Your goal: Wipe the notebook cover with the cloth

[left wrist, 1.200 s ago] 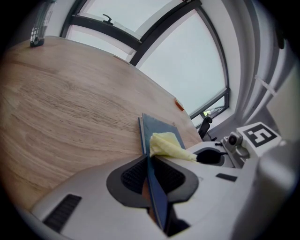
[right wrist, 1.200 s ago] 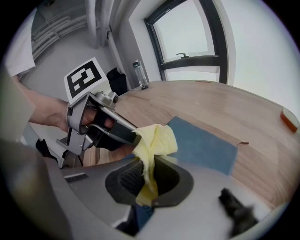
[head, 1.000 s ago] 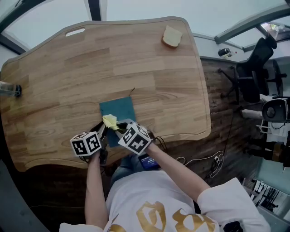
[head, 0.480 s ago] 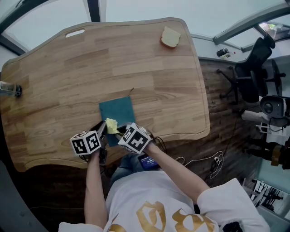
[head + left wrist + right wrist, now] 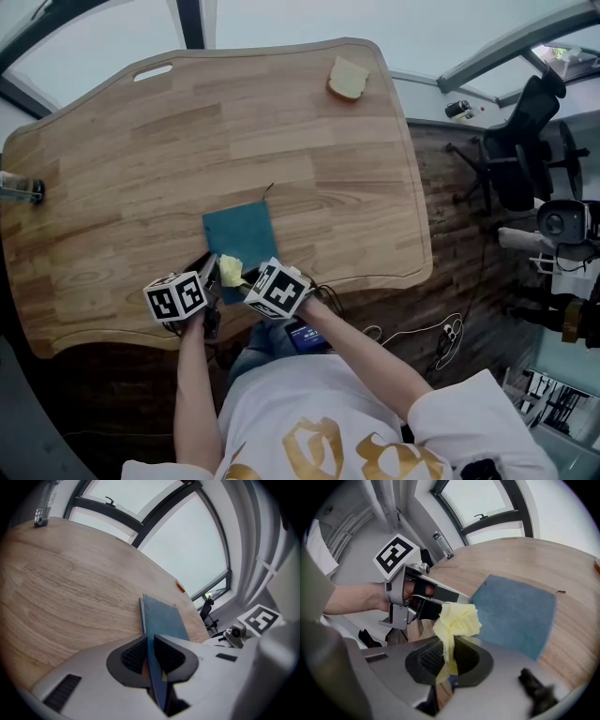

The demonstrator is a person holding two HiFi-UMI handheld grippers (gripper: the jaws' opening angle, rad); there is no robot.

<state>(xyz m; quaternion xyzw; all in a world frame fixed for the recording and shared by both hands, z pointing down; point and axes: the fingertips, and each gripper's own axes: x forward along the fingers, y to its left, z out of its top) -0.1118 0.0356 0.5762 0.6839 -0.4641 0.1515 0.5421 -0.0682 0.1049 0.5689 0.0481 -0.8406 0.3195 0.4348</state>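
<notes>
Currently your left gripper (image 5: 151, 654) clamps the near edge of the teal notebook (image 5: 241, 232) at the table's (image 5: 131, 159) front. Your right gripper (image 5: 449, 657) pinches only a little of the yellow cloth (image 5: 458, 619), so a hard stroke may pull it free.

Cloth (image 5: 230, 272) slid back toward notebook (image 5: 240, 234) near edge

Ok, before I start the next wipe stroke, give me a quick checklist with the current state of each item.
1. The left hand-held gripper shut on the notebook near edge: ok.
2. The right hand-held gripper shut on the yellow cloth: ok.
3. The yellow cloth pressed against the cover: cannot tell.
4. The cover bare of other things: ok.
5. The notebook lying on the table: ok.
</notes>
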